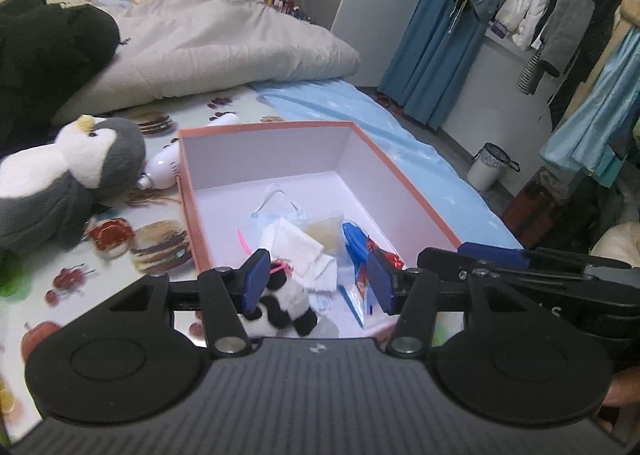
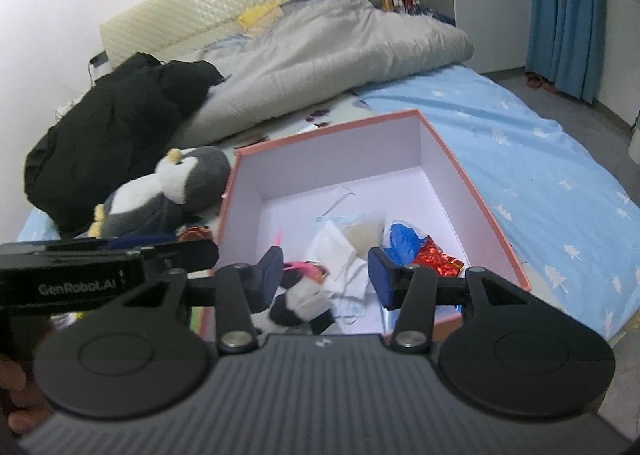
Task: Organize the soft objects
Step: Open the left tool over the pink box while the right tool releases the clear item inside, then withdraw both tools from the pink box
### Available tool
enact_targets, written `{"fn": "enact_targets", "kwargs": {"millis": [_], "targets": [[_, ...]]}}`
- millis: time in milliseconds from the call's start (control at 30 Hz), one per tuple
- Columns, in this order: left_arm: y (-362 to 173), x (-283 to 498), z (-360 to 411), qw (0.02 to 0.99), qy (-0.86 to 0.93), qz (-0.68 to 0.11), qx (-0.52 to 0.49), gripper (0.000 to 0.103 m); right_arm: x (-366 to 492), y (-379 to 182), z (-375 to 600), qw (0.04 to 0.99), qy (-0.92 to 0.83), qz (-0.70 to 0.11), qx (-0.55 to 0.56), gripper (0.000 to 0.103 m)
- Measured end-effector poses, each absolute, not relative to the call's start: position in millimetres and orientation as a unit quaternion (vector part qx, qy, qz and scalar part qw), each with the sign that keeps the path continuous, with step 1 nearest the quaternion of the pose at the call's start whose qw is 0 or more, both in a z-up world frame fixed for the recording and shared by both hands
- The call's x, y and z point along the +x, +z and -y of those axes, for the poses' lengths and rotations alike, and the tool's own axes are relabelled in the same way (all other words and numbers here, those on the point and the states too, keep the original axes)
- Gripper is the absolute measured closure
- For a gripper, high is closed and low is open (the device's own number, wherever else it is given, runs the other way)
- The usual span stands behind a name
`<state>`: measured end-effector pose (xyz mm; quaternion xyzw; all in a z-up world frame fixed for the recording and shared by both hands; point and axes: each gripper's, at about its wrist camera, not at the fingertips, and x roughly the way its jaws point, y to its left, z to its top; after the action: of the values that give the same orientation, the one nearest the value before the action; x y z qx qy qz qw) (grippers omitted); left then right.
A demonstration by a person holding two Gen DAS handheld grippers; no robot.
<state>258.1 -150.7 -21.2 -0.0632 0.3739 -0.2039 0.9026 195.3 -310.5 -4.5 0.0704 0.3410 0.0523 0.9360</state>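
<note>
Bedroom setup, with a bed (image 2: pixel 540 159) in a blue sheet and a food-print mat (image 1: pixel 120 267) laid over it. On the mat sits an open pink box (image 2: pixel 476 191) with white insides. Its far half is bare floor, and all the bits are piled toward the near wall: face masks (image 2: pixel 340 255), a blue bag (image 2: pixel 400 239), red foil (image 2: pixel 436 259) and a little panda plush (image 1: pixel 280 307).

I've got my left gripper (image 1: pixel 318 281) over the near rim, jaws spread, panda lying just below the left pad, not pinched. My right gripper (image 2: pixel 324 279) is right beside it, also spread with nothing between the pads.

Left of the box a penguin plush (image 1: pixel 72 171) lies close to the box wall, a white bulb-like thing (image 1: pixel 162 169) wedged between them. A rumpled duvet (image 2: pixel 320 55) and black jacket (image 2: pixel 116 127) crowd the back; the right side is open sheet.
</note>
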Motion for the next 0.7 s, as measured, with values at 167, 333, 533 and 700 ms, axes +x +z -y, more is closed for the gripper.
{"fn": "enact_targets", "kwargs": {"millis": [167,333,533,700], "targets": [[-3.3,207.5,128.6,0.915,-0.191,-0.348,-0.065,0.043,156.8,5.6,292.4,0.942,0.067,-0.322,0.064,0.053],[10.9,154.4,108.5,0.926,-0.18,-0.321,-0.081,0.043,123.3,15.9,279.6,0.949,0.071,-0.306,0.04,0.053],[15.4,99.5,86.5,0.933,-0.164,-0.311,-0.083,0.043,85.4,21.2,268.1,0.951,0.082,-0.295,0.042,0.053],[14.1,63.1,65.4,0.936,-0.145,-0.306,-0.092,0.043,63.4,17.1,253.4,0.949,0.099,-0.296,0.032,0.053]]}}
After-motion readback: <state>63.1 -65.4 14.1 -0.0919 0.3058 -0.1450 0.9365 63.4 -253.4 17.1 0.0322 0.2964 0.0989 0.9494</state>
